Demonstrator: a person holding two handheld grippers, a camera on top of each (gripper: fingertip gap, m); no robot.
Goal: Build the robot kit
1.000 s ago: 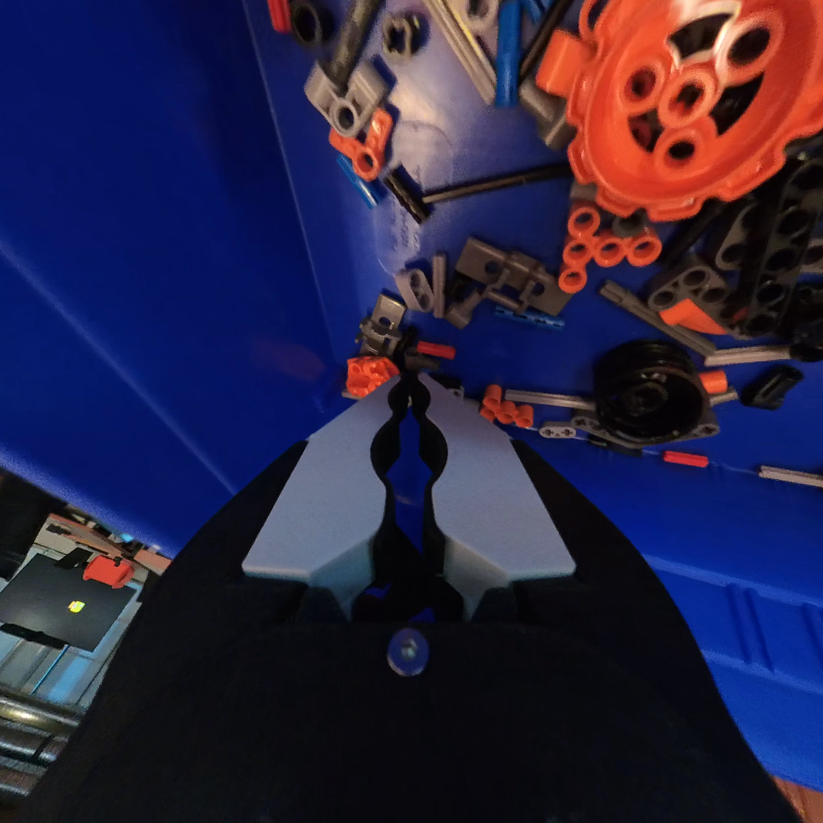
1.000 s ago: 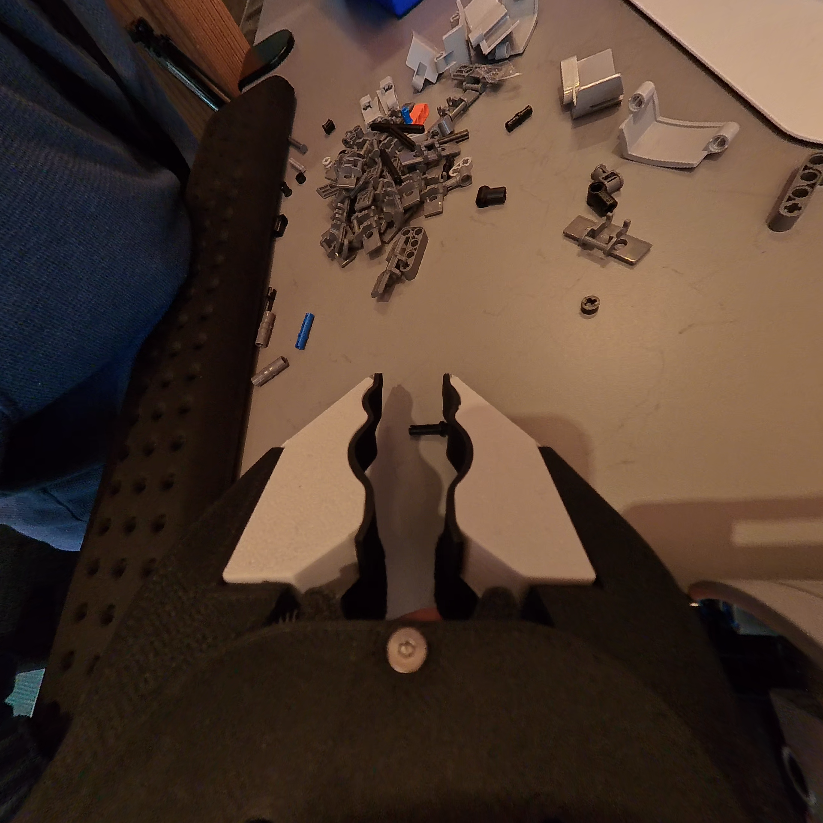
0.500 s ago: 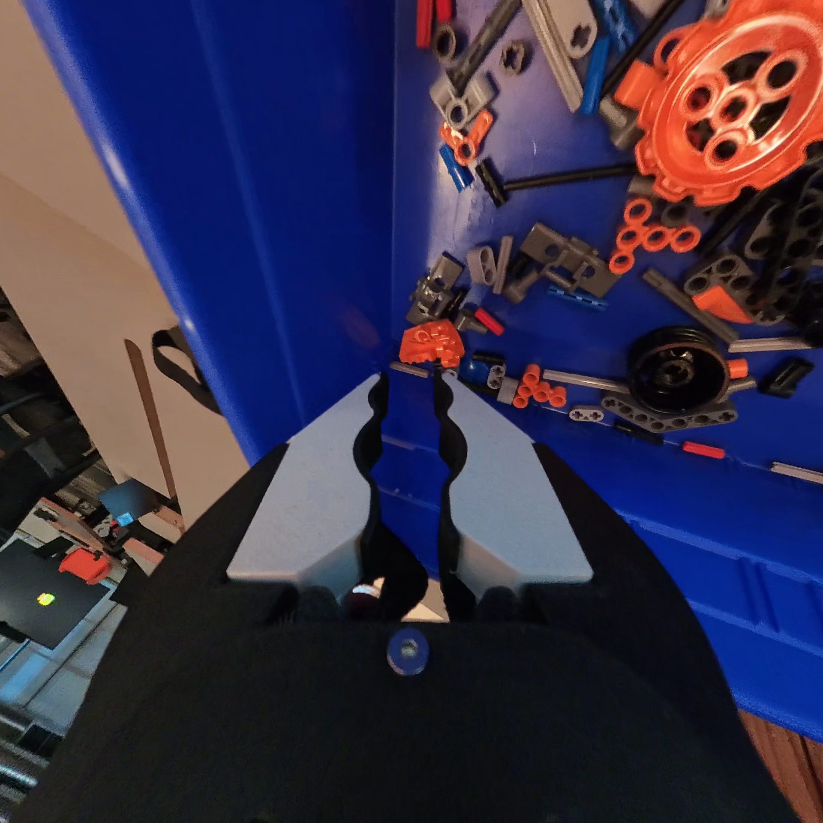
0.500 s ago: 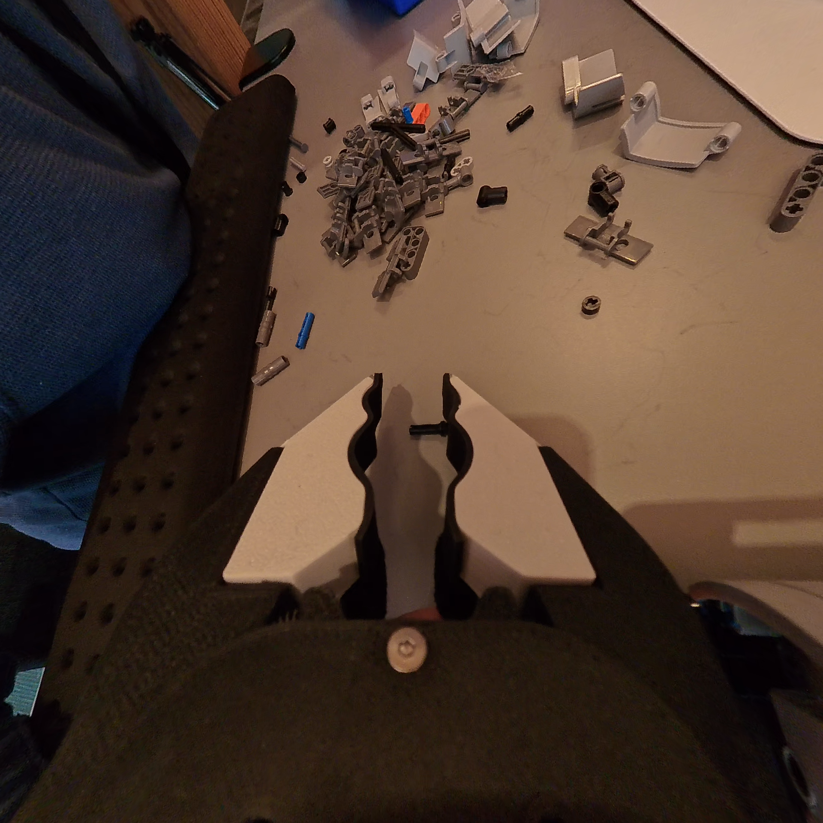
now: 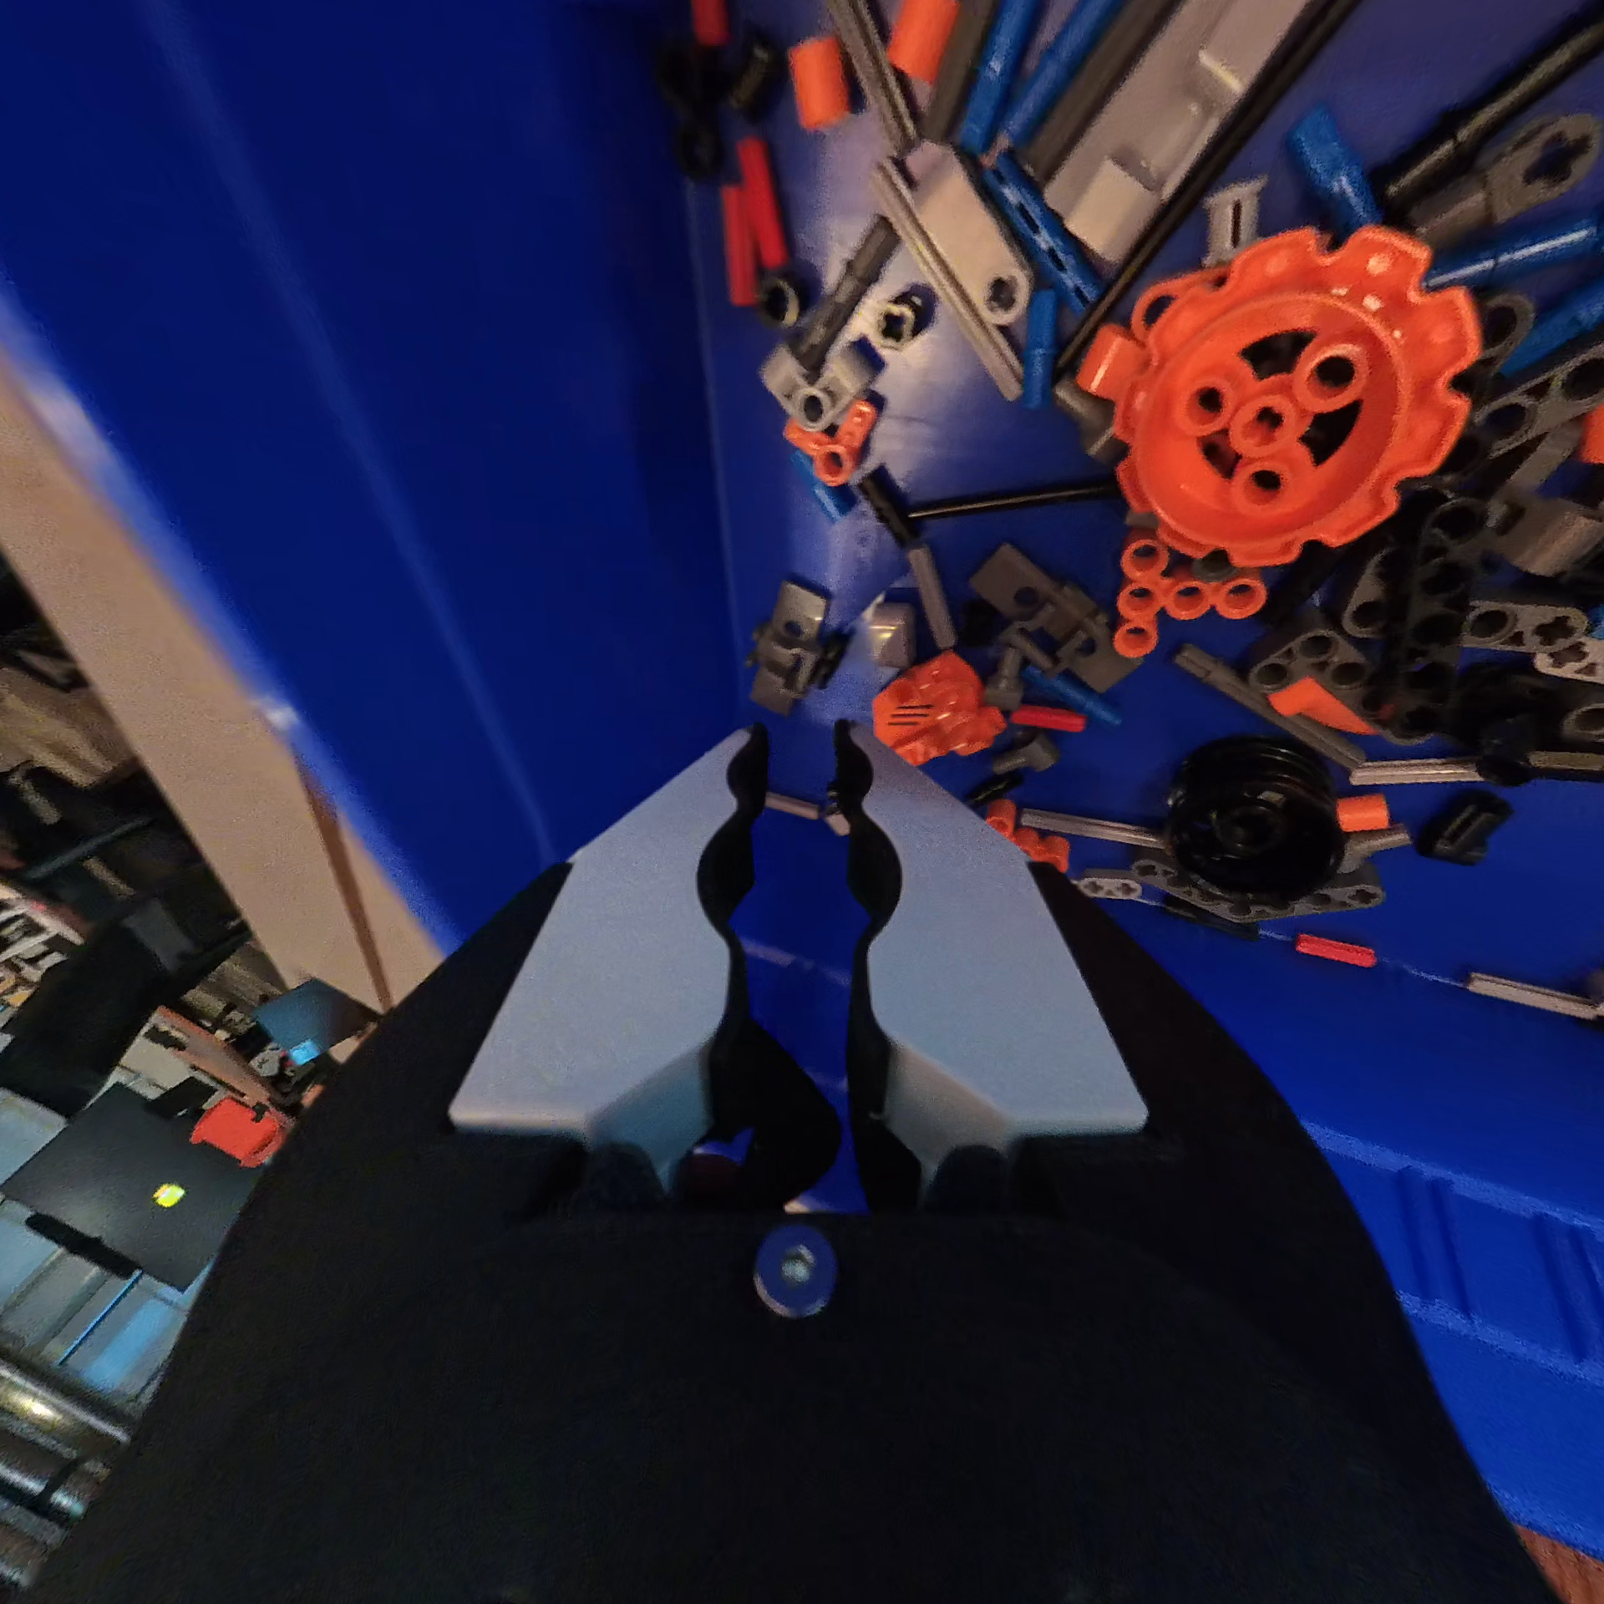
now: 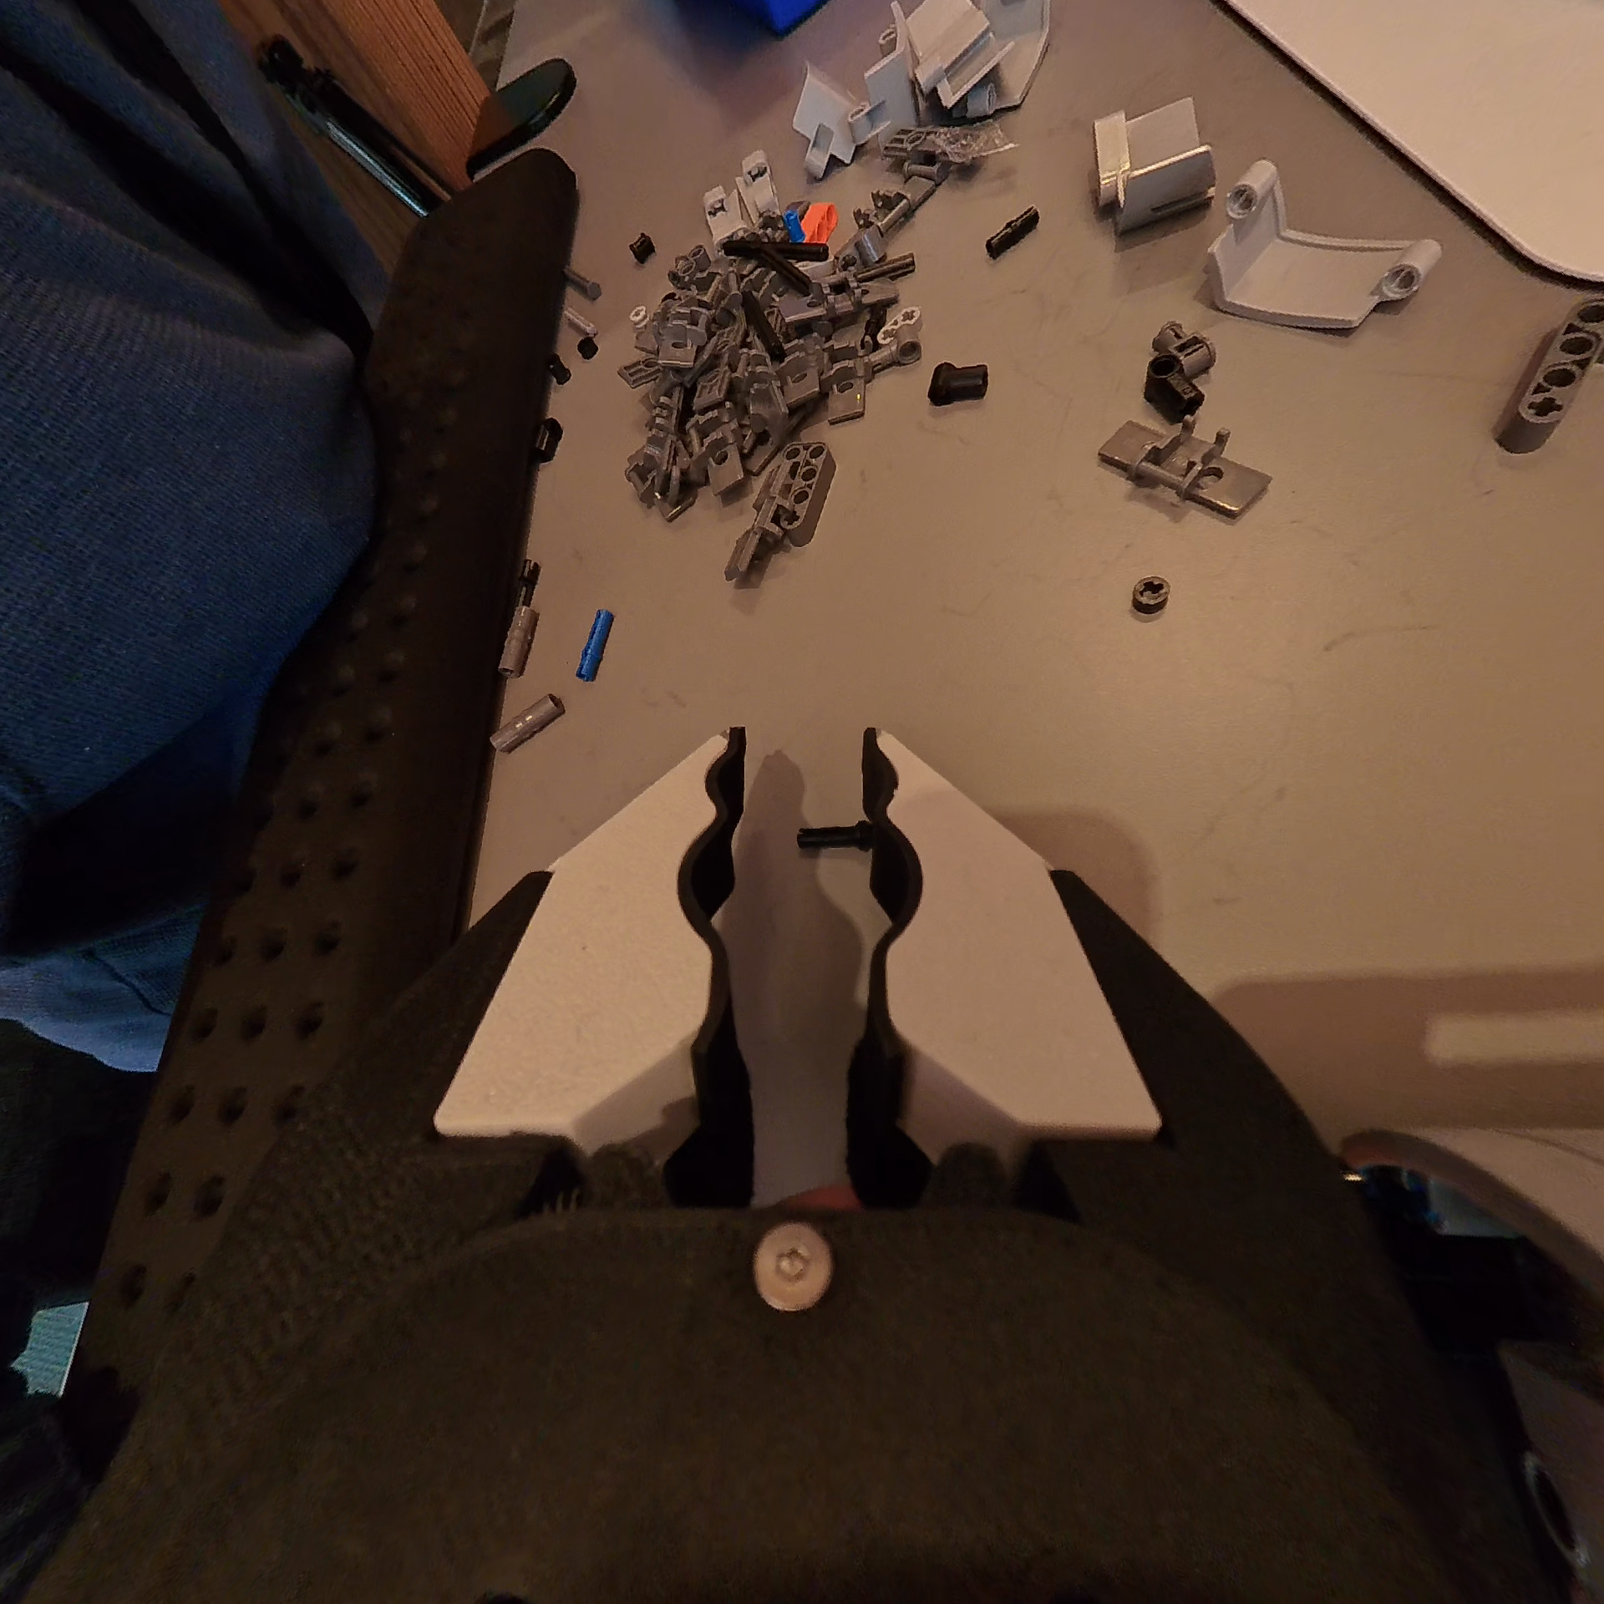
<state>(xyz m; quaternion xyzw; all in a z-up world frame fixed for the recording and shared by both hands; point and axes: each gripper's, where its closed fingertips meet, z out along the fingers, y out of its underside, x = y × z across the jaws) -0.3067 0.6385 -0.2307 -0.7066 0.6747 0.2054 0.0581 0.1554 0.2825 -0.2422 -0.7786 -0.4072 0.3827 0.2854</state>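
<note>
Two grippers are in our hands, and neither pinches anything. Our right gripper (image 6: 803, 738) hangs low over the grey table (image 6: 1128, 781) with its jaws spread; a small black pin (image 6: 833, 836) lies crosswise in the gap, its head touching or just beside the inner face of the right-hand finger. We cannot tell whether it rests on the table or clings to that finger. If it clings, a small tilt could drop it and it may roll. Farther on lie a blue pin (image 6: 594, 643) and two grey sleeves near the black perforated bar (image 6: 417, 608), then a heap of grey parts (image 6: 746, 382), with larger pale pieces well beyond.

Our left gripper (image 5: 798, 738) is also spread, hovering inside the blue bin (image 5: 434, 434) near its corner. Just beside its right tip sits an orange block (image 5: 933, 707); a dark grey connector (image 5: 790, 647) lies ahead, and the big orange gear (image 5: 1285, 399) sits deeper among crowded beams. Closing here risks catching a neighbouring piece, since the parts lie so tightly packed.
</note>
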